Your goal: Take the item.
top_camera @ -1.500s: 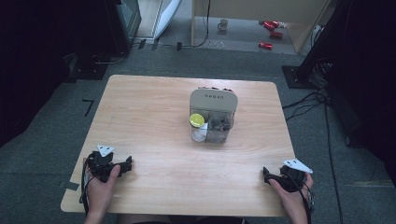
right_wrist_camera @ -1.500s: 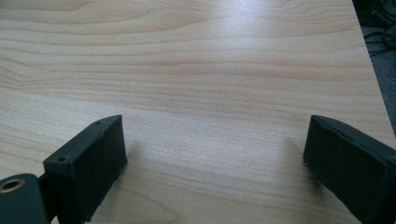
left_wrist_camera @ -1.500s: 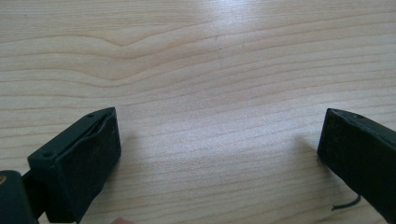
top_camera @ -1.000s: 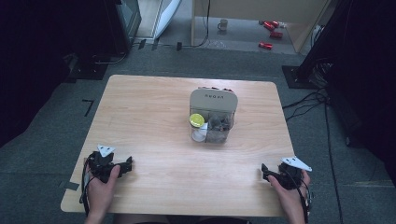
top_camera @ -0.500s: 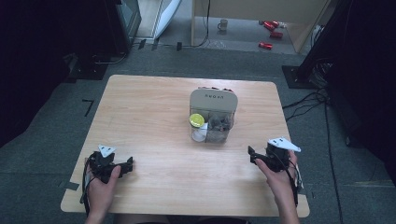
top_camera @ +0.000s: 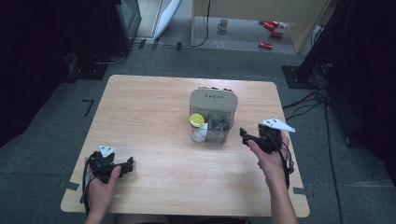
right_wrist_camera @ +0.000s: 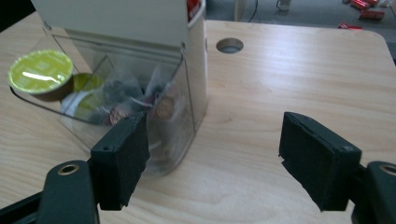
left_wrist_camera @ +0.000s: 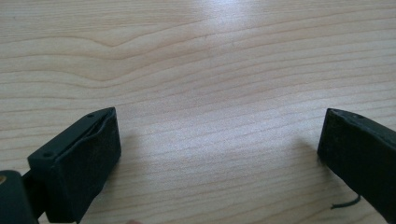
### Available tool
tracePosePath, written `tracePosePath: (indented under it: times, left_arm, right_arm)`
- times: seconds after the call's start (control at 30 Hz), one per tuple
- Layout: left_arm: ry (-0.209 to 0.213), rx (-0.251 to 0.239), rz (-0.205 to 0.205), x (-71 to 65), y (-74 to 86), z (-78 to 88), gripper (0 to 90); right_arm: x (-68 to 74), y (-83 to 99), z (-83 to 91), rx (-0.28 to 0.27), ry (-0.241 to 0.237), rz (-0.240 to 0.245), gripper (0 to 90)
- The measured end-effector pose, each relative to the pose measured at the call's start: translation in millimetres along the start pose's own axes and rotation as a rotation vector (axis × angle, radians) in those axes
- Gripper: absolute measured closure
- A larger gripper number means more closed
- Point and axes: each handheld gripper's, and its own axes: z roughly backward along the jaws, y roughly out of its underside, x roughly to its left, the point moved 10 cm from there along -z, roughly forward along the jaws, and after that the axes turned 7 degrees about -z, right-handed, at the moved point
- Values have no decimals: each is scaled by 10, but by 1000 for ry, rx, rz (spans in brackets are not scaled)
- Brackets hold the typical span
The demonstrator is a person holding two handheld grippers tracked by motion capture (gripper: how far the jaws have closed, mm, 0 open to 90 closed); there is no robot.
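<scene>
A box (top_camera: 213, 115) stands near the middle of the table (top_camera: 149, 107), a little toward the right side. Its top is a flat beige lid with small lettering, and its front is a clear curved bin split into compartments. In the high view a pod (top_camera: 196, 121) with a yellow-green foil top sits in the front left compartment, with a white one just below it. The compartment beside it holds darker, crumpled packets (top_camera: 219, 124). In the right claw view the clear wall shows the pod (right_wrist_camera: 40, 71) at the left and brownish packets (right_wrist_camera: 159, 108) behind the curved front. A round hole (right_wrist_camera: 229, 45) is cut in the table beyond the box.

The right claw (top_camera: 244, 136) is held above the table just to the right of the box, apart from it, pointing toward its clear front. The right hand (top_camera: 270, 156) reaches in from the lower edge with the forearm stretched forward. Its jaws have just been closing a little, yet they stand apart with nothing between them; one jaw lies in front of the clear wall in its own view.

The left claw (top_camera: 127, 166) rests low at the near left part of the table, well apart from the box, in the left hand (top_camera: 100, 181). Its jaws stand wide over bare wood.
</scene>
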Motion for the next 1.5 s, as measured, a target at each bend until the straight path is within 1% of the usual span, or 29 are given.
tracePosePath:
  times: [0.13, 0.33, 0.37, 0.4, 0.47, 0.5, 0.6, 0.73, 0.8, 0.83, 0.93, 1.1, 1.23, 1.33, 1.4, 1.5]
  left_arm:
    - [0, 0, 0, 0, 0, 0, 0]
    - [-1, -2, 2, -1, -2, -1, 0]
    - [-1, -2, 2, -1, -2, -1, 0]
    - [0, -2, 1, -1, -1, -1, 0]
    - [0, -2, 2, -1, -2, -1, 0]
    - [0, -2, 2, -1, -2, -1, 0]
    - [-1, 0, -2, 2, 0, 0, 0]
    - [0, 0, 0, 0, 0, 0, 0]
    - [0, 0, 0, 0, 0, 0, 0]
    - [0, 0, 0, 0, 0, 0, 0]
    - [1, -1, -2, -2, -2, -2, 0]
    - [6, 0, -9, -8, -6, -4, 0]
    - [7, 0, -10, -11, -8, -6, 0]
    - [9, 0, -12, -13, -11, -8, 0]
    - [9, -1, -11, -14, -13, -10, 0]
    - [10, 1, -13, -14, -12, -9, 0]
  right_arm:
    - [98, -139, -99, -6, -20, 0, 266]
    - [183, -243, -230, -4, -41, -21, 275]
    - [183, -243, -230, -4, -41, -21, 275]
    - [211, -273, -271, -1, -44, -26, 280]
    - [222, -293, -292, -4, -43, -25, 285]
    - [246, -334, -331, -7, -45, -25, 301]
    - [291, -404, -385, -17, -56, -16, 326]
    - [327, -474, -436, -27, -61, 1, 326]
    - [359, -516, -467, -36, -79, 8, 322]
    - [386, -543, -499, -39, -87, 21, 311]
    - [406, -575, -548, -39, -88, 23, 294]
    - [438, -631, -596, -57, -109, 24, 269]
    - [513, -676, -641, -55, -147, 37, 250]
    - [567, -695, -656, -51, -163, 44, 246]
    - [572, -691, -664, -48, -152, 52, 246]
    - [571, -679, -647, -43, -159, 50, 246]
